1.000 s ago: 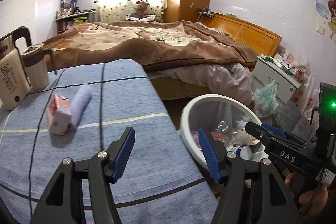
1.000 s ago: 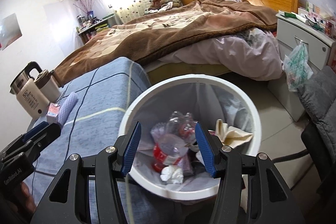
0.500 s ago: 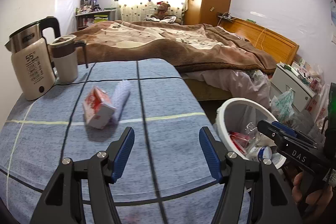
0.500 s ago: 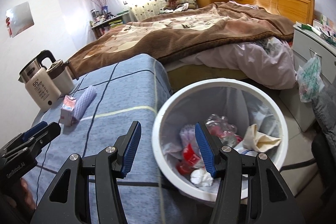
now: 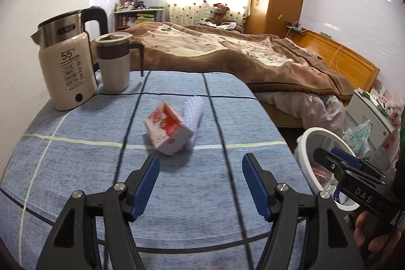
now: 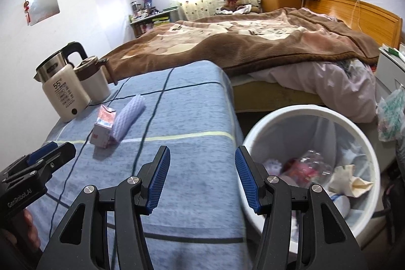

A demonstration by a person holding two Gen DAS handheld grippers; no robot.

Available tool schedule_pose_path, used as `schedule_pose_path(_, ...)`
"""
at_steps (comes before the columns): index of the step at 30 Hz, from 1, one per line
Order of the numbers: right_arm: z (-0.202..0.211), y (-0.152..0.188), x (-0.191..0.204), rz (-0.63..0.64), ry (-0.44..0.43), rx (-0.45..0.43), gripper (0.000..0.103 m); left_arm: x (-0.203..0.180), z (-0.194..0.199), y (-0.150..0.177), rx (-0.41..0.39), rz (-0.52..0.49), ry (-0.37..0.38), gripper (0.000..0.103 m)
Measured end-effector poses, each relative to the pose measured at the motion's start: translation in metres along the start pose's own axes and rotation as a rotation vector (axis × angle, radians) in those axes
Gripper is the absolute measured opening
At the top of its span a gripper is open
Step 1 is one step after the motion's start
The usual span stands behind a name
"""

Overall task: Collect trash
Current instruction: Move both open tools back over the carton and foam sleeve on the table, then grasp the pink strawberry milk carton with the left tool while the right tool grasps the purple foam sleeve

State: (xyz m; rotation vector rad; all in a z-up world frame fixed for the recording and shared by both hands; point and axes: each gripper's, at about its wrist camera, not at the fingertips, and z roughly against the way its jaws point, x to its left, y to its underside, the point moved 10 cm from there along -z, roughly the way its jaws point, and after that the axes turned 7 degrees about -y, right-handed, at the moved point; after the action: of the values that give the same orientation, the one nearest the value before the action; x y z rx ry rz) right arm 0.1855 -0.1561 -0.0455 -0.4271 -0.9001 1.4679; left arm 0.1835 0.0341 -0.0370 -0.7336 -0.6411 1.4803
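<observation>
A red and white carton (image 5: 168,131) (image 6: 103,127) lies on the blue cloth-covered table (image 5: 76,168) (image 6: 192,118), against a pale lilac rolled item (image 5: 193,111) (image 6: 128,115). My left gripper (image 5: 200,184) hovers just short of the carton, its jaws opening with nothing between them. My right gripper (image 6: 201,177) is open and empty above the table's right edge, beside the white trash bin (image 6: 291,115) (image 5: 307,141). The bin holds a crushed bottle, paper and other rubbish. Each gripper shows at the edge of the other's view.
A white electric kettle (image 5: 67,67) (image 6: 63,90) and a lidded mug (image 5: 114,62) (image 6: 95,79) stand at the table's far left. A bed with a brown blanket (image 5: 227,55) lies beyond. A grey nightstand (image 5: 369,113) and a plastic bag (image 6: 389,118) are at the right.
Both grippers have swung left from over the bin toward the table. The carton and roll now lie ahead of the left gripper, whose jaws stand slightly wider.
</observation>
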Motion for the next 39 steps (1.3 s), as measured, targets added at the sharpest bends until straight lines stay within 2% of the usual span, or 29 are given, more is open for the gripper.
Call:
schedule_pose_path(8, -0.02, -0.005, 0.022, 0.027, -0.02, 0.018, 0.054, 0.026, -0.009, -0.003, 0.01, 0.021, -0.038, 0.071)
schedule_pose_path(11, -0.025, -0.007, 0.027, 0.038, -0.024, 0.021, 0.054, 0.036, -0.013, -0.005, 0.014, 0.043, -0.045, 0.074)
schedule_pose_path(16, -0.037, -0.012, 0.034, 0.046, -0.027, 0.03, 0.054, 0.044, -0.026, -0.015, 0.028, 0.107, -0.002, 0.08)
schedule_pose_path(19, -0.042, -0.013, 0.034, 0.047, -0.028, 0.036, 0.054, 0.043, -0.039, -0.02, 0.053, 0.107, -0.01, 0.08)
schedule_pose_path(23, -0.05, -0.013, 0.033, 0.051, -0.025, 0.047, 0.054, 0.033, -0.058, -0.024, 0.087, 0.115, 0.021, 0.081)
schedule_pose_path(30, -0.06, -0.019, 0.028, 0.05, -0.015, 0.057, 0.054, 0.025, -0.093, -0.022, 0.15, 0.113, -0.006, 0.081)
schedule_pose_path(34, -0.064, -0.021, 0.029, 0.048, -0.014, 0.058, 0.054, 0.028, -0.099, -0.022, 0.149, 0.14, 0.003, 0.081)
schedule_pose_path(37, -0.068, -0.022, 0.031, 0.051, -0.012, 0.063, 0.054, 0.031, -0.104, -0.023, 0.151, 0.15, 0.017, 0.076)
schedule_pose_path(38, -0.07, -0.022, 0.033, 0.051, -0.013, 0.065, 0.054, 0.032, -0.108, -0.022, 0.167, 0.157, 0.018, 0.069)
schedule_pose_path(39, -0.071, -0.022, 0.034, 0.052, -0.016, 0.066, 0.054, 0.033, -0.111, -0.02, 0.185, 0.16, 0.014, 0.068)
